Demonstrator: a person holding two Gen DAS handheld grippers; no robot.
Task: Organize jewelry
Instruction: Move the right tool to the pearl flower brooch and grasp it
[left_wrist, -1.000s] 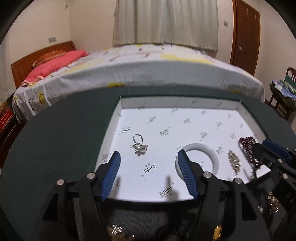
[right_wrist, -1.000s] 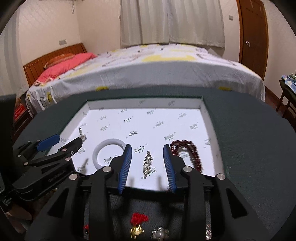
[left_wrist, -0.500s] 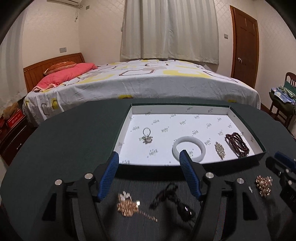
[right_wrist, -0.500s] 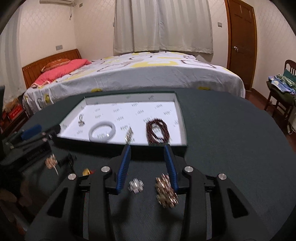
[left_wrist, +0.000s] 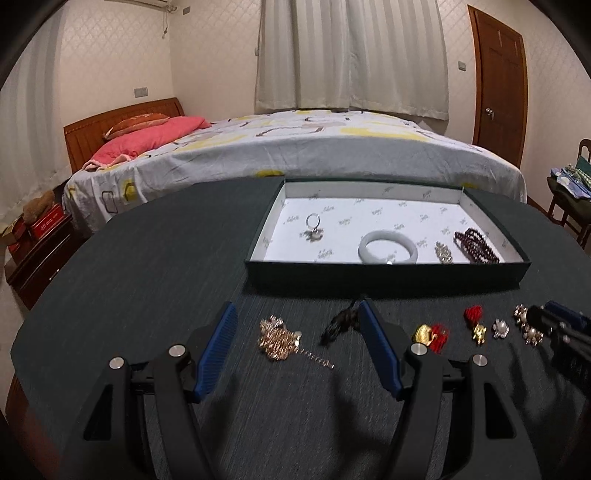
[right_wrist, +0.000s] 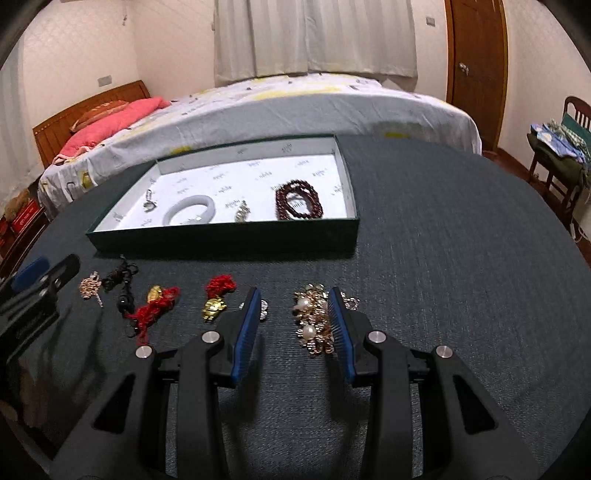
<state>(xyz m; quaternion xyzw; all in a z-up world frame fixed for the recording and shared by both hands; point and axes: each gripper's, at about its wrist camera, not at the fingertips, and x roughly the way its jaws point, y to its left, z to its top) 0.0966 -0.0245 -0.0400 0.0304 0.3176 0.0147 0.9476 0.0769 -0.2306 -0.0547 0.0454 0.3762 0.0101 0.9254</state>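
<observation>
Both grippers open; 4 pcs in tray (left_wrist: 384, 275)

A dark green table (right_wrist: 443, 229) is seen, with a green tray (right_wrist: 229, 236) lined in white printed paper, dark red beads (right_wrist: 299, 205), and blue-padded tongs (right_wrist: 293, 325).

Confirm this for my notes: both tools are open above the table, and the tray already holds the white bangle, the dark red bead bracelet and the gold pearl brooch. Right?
Not quite. The gold pearl brooch still lies on the table, between the fingers of the open right tool, as the right wrist view shows. The tray does hold the white bangle and dark red bead bracelet; the left tool is open too.
</observation>
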